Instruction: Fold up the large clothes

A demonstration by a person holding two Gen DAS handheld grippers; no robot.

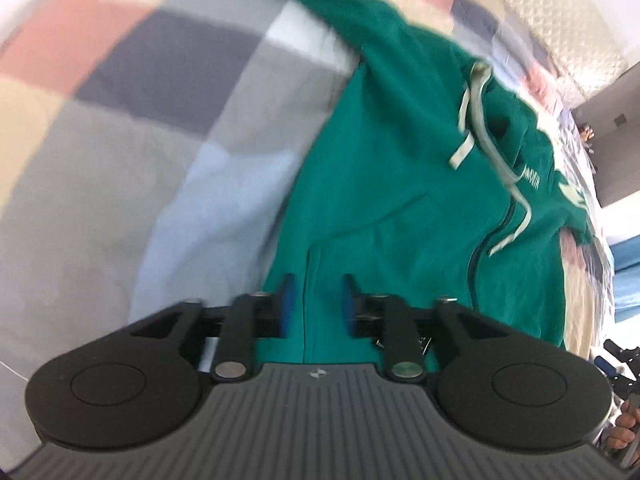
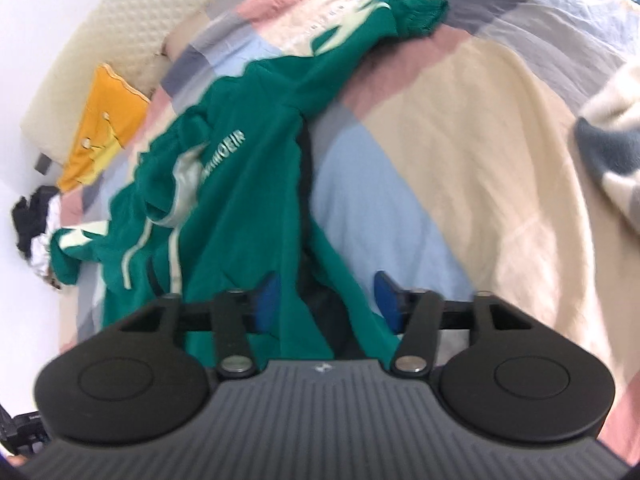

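Both hand-held grippers open over hoodie hem: left (image 1: 316, 300), right (image 2: 326, 300); green hoodie (image 1: 400, 208) on bed (image 2: 460, 128) runs lengthwise straight ahead, hood far end

Green zip hoodie (image 1: 392, 200) with cream drawstrings lies rumpled on the bed, hem between my fingers, sleeves spread beyond.

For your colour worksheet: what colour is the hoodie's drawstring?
Pale cream drawstring on the green hoodie; left wrist view.

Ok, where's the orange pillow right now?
In the right wrist view, the orange pillow lies upper left on the patchwork blanket, by the cream headboard, just beyond the green hoodie.
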